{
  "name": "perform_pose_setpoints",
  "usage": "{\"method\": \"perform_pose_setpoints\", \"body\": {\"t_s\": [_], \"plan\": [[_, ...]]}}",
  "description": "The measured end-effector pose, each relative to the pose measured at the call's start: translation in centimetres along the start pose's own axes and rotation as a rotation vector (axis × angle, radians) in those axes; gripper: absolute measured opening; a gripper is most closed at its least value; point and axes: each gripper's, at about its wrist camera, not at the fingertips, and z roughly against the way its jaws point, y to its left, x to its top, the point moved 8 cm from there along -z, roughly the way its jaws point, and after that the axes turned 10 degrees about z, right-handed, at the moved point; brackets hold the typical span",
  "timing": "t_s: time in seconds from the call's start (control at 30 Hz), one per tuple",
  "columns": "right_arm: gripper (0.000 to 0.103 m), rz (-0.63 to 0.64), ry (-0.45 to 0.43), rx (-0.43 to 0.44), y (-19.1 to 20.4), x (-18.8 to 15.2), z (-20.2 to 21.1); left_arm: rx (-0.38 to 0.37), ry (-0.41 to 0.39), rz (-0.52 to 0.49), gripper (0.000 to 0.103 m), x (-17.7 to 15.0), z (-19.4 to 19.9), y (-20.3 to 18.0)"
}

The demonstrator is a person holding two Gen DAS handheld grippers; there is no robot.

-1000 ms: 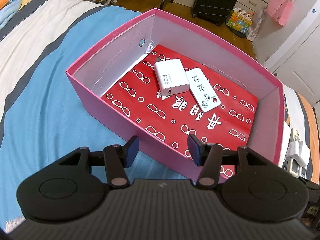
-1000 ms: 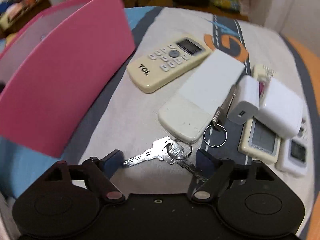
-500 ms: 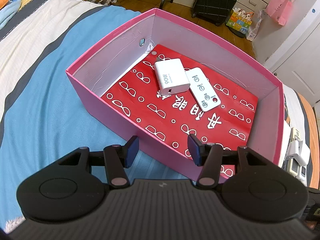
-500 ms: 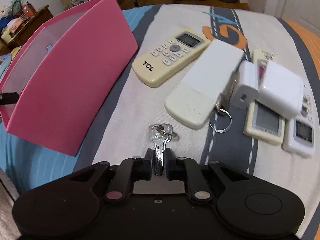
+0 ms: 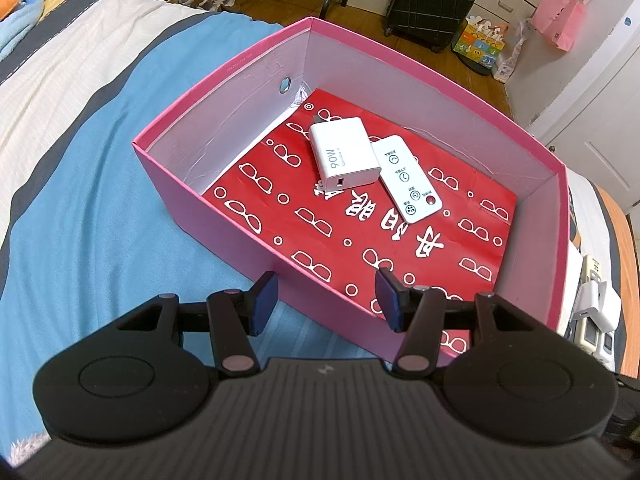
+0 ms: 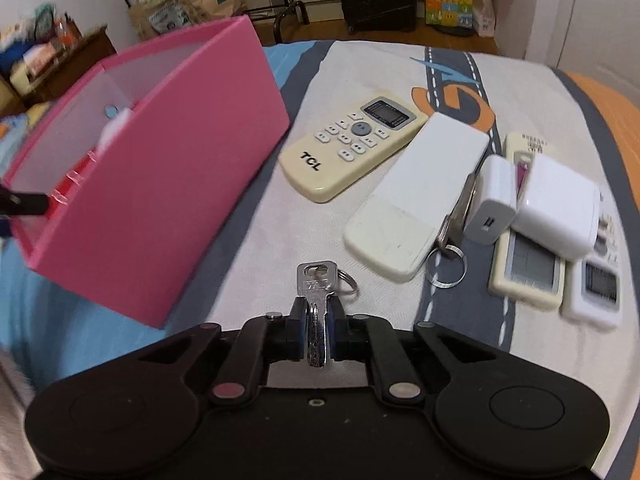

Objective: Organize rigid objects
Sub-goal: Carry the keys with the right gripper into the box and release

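Right tool (image 6: 316, 332): its jaws have just been closing and now pinch the keys (image 6: 317, 300) by the blade, with the key head and its ring sticking out ahead of the fingertips.
Keys, long axis: it runs straight along the tool's pointing line, so the bunch hangs as an extension of the fingers rather than across them.
Left tool (image 5: 326, 300): jaws partly apart, nothing between them, hovering over the near wall of the pink box (image 5: 224, 240).
Pink box, from the right tool: it lies to the left and slightly ahead in the right wrist view, its open top tilted into sight, just beside the keys' spot on the bed (image 6: 256, 232).
Nearer hand: the right one already has the keys; the left is closer to the box but carries nothing.
Box contents: a white charger (image 5: 344, 158) touching a small white remote (image 5: 406, 180) on the red printed lining (image 5: 360, 248); the near half of the lining is bare.
Left on the bed: the TCL remote (image 6: 352, 148), a long white remote (image 6: 416, 196), a 2nd key ring (image 6: 446, 268), 2 white chargers (image 6: 556, 204) and small display units (image 6: 528, 268), all to the right of the box.
Coming move, as judged: a carry leftward over the pink wall, then a release above the bare lining.
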Motion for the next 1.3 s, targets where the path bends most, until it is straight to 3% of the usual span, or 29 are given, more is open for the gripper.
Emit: {"method": "perform_pose_setpoints", "body": {"t_s": [0.43, 0.53, 0.7, 0.9, 1.0, 1.17, 1.3], "plan": [[0.012, -0.054, -0.196, 0.089, 3.1, 1.9, 6.9, 0.007, -0.009, -0.013, 0.052, -0.3, 0.3, -0.2], [0.012, -0.010, -0.246, 0.122, 5.2, 3.7, 9.6, 0.004, -0.007, -0.017, 0.052, -0.2, 0.4, -0.2], [0.012, 0.082, -0.285, 0.247, 9.2, 9.0, 11.5, -0.007, -0.002, -0.010, 0.052, 0.0, 0.4, 0.0], [0.012, 0.239, -0.215, 0.189, 12.9, 14.2, 6.6, -0.011, 0.000, -0.009, 0.052, 0.2, 0.2, 0.1], [0.012, 0.253, -0.151, 0.095, 13.1, 14.8, 2.9, -0.013, 0.005, -0.006, 0.052, 0.0, -0.1, 0.1], [0.012, 0.256, -0.093, 0.068, 12.7, 16.3, -1.5, -0.024, 0.008, -0.002, 0.052, -0.1, -0.1, 0.2], [0.013, 0.315, -0.052, -0.011, 12.5, 16.9, -3.5, -0.029, 0.012, 0.000, 0.052, -0.1, -0.1, 0.2]]}}
